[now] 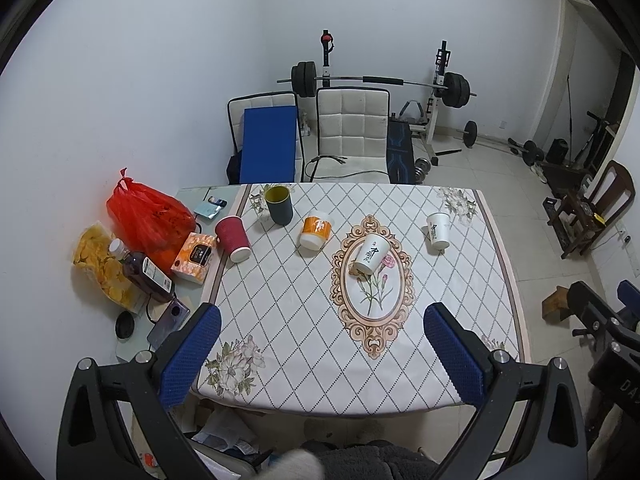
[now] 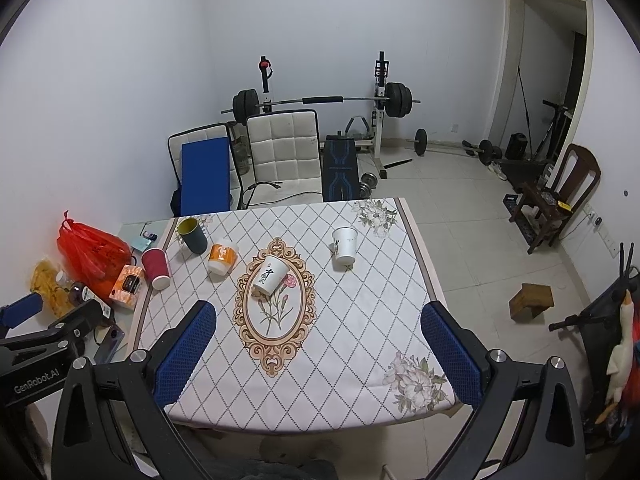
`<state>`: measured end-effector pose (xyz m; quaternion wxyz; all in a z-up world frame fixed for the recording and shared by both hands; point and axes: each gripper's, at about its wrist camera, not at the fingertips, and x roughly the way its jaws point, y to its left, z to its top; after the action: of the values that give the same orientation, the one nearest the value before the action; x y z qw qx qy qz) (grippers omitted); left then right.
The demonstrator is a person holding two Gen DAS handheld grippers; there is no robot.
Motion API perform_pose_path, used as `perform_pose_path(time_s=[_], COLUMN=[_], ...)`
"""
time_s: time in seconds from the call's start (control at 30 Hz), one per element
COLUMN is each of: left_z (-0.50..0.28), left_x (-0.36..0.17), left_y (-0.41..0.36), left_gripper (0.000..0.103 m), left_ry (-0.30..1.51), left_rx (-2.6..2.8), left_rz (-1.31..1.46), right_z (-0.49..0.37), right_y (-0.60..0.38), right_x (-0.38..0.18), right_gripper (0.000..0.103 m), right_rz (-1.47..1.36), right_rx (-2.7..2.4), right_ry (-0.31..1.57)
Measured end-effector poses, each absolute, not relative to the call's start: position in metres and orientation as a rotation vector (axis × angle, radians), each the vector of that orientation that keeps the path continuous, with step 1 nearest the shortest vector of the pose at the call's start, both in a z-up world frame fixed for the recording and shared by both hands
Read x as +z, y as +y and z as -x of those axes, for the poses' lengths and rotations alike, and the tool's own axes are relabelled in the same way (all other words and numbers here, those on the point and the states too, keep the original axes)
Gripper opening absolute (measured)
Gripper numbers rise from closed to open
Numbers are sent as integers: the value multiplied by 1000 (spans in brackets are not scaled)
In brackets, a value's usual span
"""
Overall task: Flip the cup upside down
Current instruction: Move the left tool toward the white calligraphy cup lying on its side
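Observation:
Several cups stand upright on the patterned tablecloth [image 1: 288, 312]: a dark green cup [image 1: 279, 205] [image 2: 193, 235], a red paper cup [image 1: 233, 239] [image 2: 156, 268], an orange and white cup [image 1: 316, 232] [image 2: 222, 258], a white cup with black writing [image 1: 371, 253] [image 2: 271, 275] on the oval flower motif, and a white cup [image 1: 438, 230] [image 2: 345, 245] at the right. My left gripper [image 1: 322, 354] is open and empty above the table's near edge. My right gripper [image 2: 318, 354] is open and empty, also near the front edge. Both are well short of the cups.
Left of the cloth lie a red plastic bag [image 1: 148, 216], a bag of chips [image 1: 102, 264], a bottle [image 1: 140, 270], an orange tissue box [image 1: 194, 258] and a phone [image 1: 168, 322]. Two chairs [image 1: 352, 132] stand behind the table. A weight bench is at the back wall.

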<state>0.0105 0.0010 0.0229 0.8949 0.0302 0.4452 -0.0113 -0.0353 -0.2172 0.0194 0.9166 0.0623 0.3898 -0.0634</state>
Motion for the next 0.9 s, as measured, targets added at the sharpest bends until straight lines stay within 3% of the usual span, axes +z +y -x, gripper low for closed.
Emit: perform_pose_path(time_s=[0.2, 0.9], left_z=[-32, -175], left_x=[-10, -199], left_y=[-15, -52], left_gripper=[103, 103], left_ry=[951, 1295], left_rx=[41, 34], left_rz=[-100, -214], right_z=[18, -113], right_y=[-239, -273], right_x=[-9, -260], right_gripper=[103, 103], right_rz=[-156, -166], right_rx=[-146, -164], right_ry=[833, 1261])
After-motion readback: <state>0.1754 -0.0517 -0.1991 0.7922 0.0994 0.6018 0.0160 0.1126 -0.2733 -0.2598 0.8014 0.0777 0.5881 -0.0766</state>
